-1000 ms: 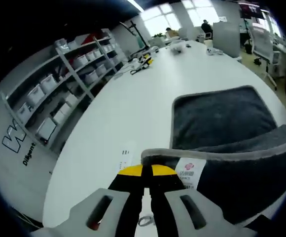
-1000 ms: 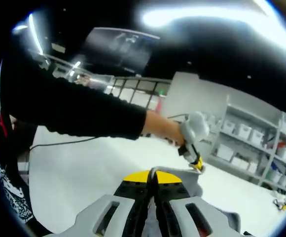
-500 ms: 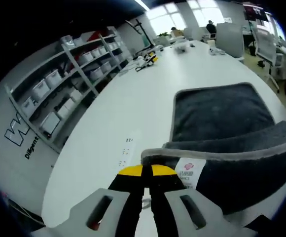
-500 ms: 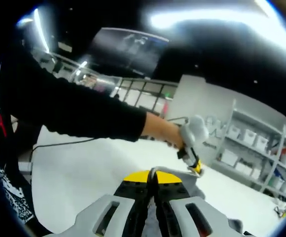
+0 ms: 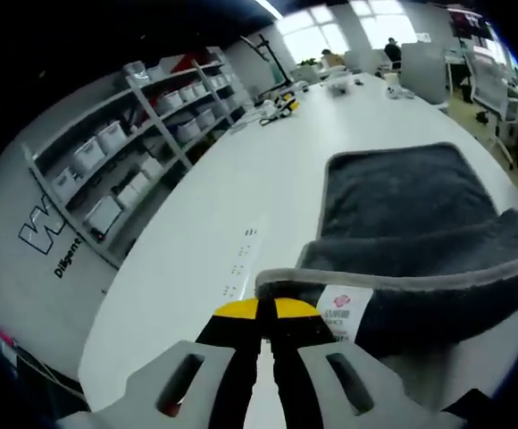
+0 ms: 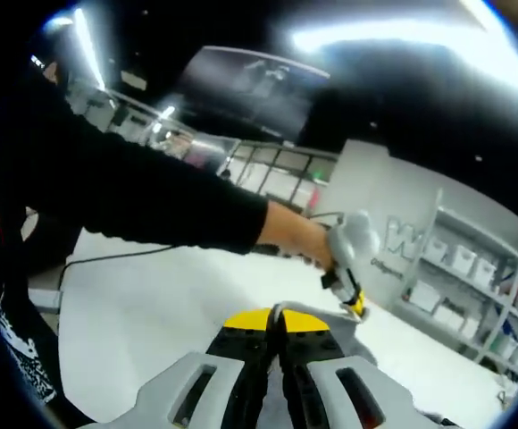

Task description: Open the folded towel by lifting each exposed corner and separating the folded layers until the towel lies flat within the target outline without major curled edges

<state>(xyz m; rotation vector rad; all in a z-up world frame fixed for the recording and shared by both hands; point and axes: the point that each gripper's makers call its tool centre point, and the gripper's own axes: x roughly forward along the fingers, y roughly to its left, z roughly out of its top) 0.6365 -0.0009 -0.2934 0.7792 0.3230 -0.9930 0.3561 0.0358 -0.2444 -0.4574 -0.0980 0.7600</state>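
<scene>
1. The dark grey towel [image 5: 402, 223] lies on the white table [image 5: 241, 197], and serves here as the landmark; part of it rests flat on the tabletop, while its near edge is raised off the surface and curves in a thick band across the left gripper view.
2. The left gripper [image 5: 266, 308] has its yellow-tipped jaws pressed together on that raised edge of the towel, right at the corner where a white care label [image 5: 344, 311] with a red mark hangs.
3. The lifted edge runs from the left gripper off toward the right side of the left gripper view, above the flat part of the towel.
4. Beside the towel, on the side toward the shelving, a faint row of small printed marks [image 5: 241, 264] shows on the tabletop.
5. Beyond the table on that same side stand open shelves [image 5: 143, 134] holding white bins, against a wall with dark lettering.
6. Far past the towel, at the other end of the table, small objects [image 5: 281, 103] lie in a cluster, and people sit near bright windows.
7. In the right gripper view, the right gripper [image 6: 275, 323] has its jaws closed on a grey fold of the towel [image 6: 353, 344], held up off the table [image 6: 143, 304].
8. Just beyond that fold, a hand [image 6: 304, 241] in a black sleeve [image 6: 125, 192] holds the left gripper [image 6: 353, 299], whose yellow tips touch the same raised fabric.
</scene>
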